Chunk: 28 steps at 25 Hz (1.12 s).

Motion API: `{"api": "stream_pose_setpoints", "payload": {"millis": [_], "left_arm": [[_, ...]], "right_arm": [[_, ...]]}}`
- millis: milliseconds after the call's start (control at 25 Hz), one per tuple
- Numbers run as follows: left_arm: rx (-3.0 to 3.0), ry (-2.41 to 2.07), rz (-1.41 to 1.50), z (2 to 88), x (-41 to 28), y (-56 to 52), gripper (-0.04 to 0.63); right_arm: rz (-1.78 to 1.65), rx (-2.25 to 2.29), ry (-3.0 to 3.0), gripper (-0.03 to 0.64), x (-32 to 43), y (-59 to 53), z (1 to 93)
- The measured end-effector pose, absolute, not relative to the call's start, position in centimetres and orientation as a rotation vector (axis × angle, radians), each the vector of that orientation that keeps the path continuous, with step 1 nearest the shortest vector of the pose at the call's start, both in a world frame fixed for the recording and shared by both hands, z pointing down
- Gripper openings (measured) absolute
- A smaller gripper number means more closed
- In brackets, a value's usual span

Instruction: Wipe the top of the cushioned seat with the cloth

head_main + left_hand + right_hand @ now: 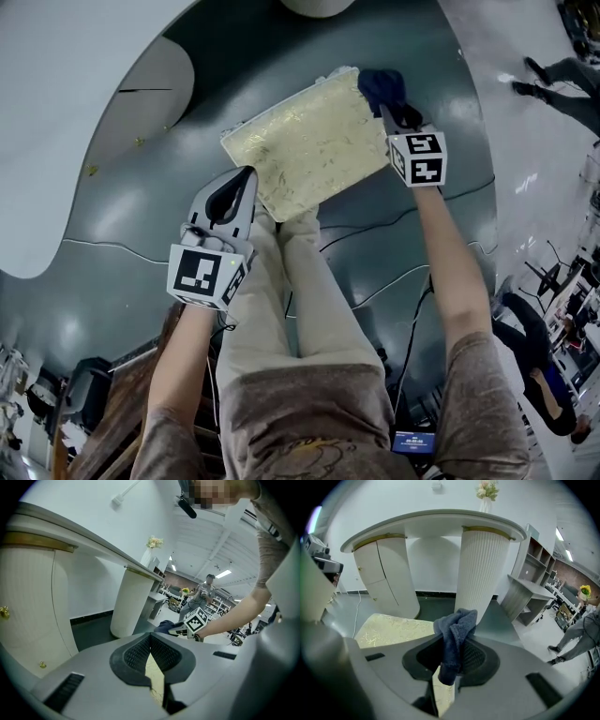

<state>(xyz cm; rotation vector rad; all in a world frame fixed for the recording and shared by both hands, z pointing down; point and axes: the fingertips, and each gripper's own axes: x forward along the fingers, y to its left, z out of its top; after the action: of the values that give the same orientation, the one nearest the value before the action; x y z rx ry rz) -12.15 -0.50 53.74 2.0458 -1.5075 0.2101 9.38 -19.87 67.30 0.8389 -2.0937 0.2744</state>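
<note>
Cloth (380,89) is hanging bunched in the right gripper (401,114), jaws clamping it, at the cushioned seat's (305,145) far-right corner. Seat's long axis is running leftward from there twd the left gripper (230,199), which is pinching shut w/ nothing between.

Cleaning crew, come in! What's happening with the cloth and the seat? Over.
Left hand-held gripper shut, empty. Right hand-held gripper shut on cloth, at cushioned seat's far corner. Cables on floor only, none on seat.
</note>
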Motion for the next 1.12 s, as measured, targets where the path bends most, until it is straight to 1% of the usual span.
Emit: {"api": "stream_pose_setpoints", "payload": {"millis": [280,680,1120], "left_arm": [[2.064,-1.495,0.212,53.0,-11.7,0.5,0.015],[2.037,-1.529,0.213,52.7,-13.0,2.6,0.015],[2.006,-1.557,0.216,53.9,-14.5,4.7,0.015]], "right_arm": [[0.283,0.784,-2.212,0.092,6.0,-14.9,64.3],[0.348,0.581,-2.336,0.094,-0.1,-3.5,63.0],[0.353,0.398,-2.374,0.094,-5.7,5.0,65.9]]}}
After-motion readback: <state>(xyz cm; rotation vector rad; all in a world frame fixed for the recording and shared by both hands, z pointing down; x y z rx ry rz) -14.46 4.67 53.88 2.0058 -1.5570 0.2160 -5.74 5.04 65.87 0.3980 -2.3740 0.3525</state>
